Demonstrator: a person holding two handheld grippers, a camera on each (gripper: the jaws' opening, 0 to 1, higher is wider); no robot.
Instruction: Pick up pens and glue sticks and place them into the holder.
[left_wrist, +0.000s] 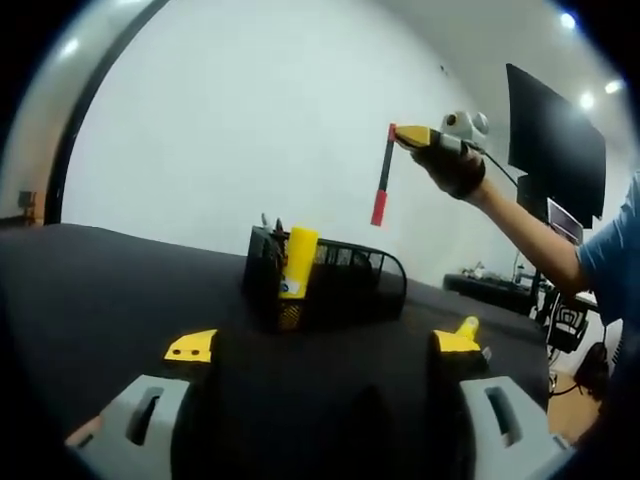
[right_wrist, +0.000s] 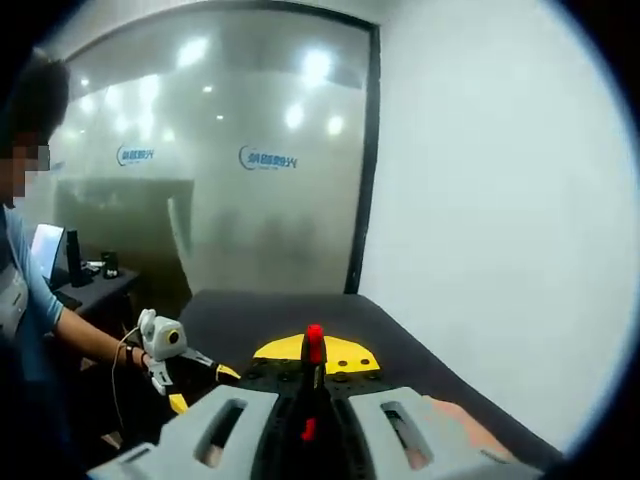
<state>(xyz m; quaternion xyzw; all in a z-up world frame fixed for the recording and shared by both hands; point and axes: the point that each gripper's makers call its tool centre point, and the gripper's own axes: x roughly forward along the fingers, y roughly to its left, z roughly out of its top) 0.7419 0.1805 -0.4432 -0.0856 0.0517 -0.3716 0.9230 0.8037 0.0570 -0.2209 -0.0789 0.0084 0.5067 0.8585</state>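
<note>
Your right gripper (left_wrist: 398, 134) grasps one red pen (left_wrist: 382, 176), high above the holder (left_wrist: 325, 283). One yellow glue stick (left_wrist: 298, 262) stands in the holder. Your left gripper (left_wrist: 325, 346) fingers are spread, released.

Background stuff: a big black flat monitor (left_wrist: 556, 140) on the white wall (left_wrist: 230, 130), a black-topped table (left_wrist: 110, 290), a dark desk (left_wrist: 495, 290) with an office chair (left_wrist: 567, 325), and a frosted glass partition (right_wrist: 215, 170) with blue lettering.

White wall (left_wrist: 250, 130), frosted glass partition (right_wrist: 220, 170), black table (left_wrist: 90, 290), possibly monitor (left_wrist: 555, 140).
</note>
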